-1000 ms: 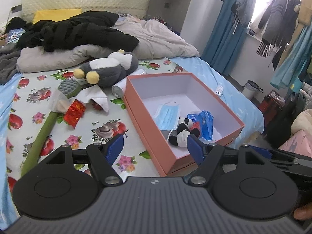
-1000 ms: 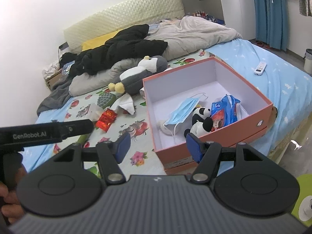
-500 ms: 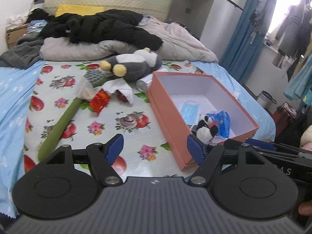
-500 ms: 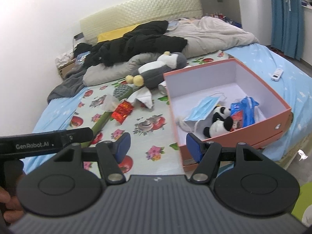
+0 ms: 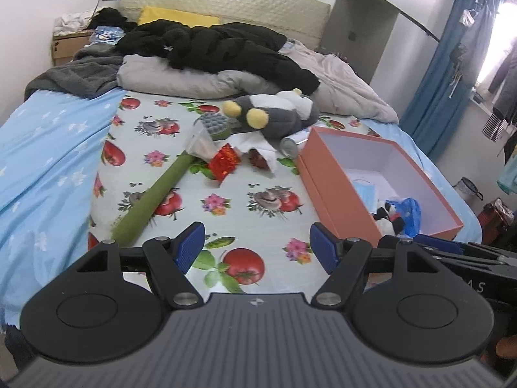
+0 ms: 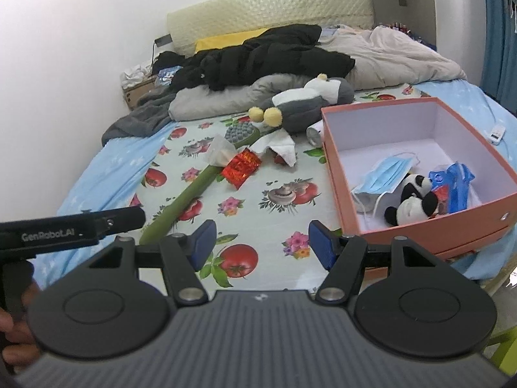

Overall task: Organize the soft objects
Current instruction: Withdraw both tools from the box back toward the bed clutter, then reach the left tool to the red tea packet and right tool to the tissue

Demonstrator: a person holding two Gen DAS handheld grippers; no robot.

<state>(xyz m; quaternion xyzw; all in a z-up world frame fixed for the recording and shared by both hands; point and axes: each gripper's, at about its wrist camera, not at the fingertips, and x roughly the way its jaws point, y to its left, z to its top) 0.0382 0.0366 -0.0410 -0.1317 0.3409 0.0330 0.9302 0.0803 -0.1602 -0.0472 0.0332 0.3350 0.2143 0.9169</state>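
An orange box [image 5: 336,190] [image 6: 336,174] sits on the bed at the right. Inside lie a blue face mask [image 6: 387,174], a small panda plush [image 6: 410,200] and a blue bag [image 6: 452,187]. A grey penguin plush [image 5: 278,113] [image 6: 310,103] lies behind the box. A long green plush stem [image 5: 155,194] [image 6: 190,194], a red packet [image 5: 224,161] [image 6: 242,168] and white cloth [image 5: 258,148] [image 6: 281,145] lie on the floral sheet. My left gripper [image 5: 257,249] and right gripper [image 6: 258,245] are both open and empty, above the bed's near edge.
A black jacket [image 5: 210,48] and grey bedding [image 5: 181,77] are piled at the head of the bed. A silver can [image 5: 290,144] lies beside the box. A white remote [image 6: 496,134] lies at the bed's right edge. Blue curtains [image 5: 446,74] hang at the right.
Both grippers have drawn back and swung left, away from the box, so more of the floral sheet shows. Both stay open. Nothing on the bed has moved.
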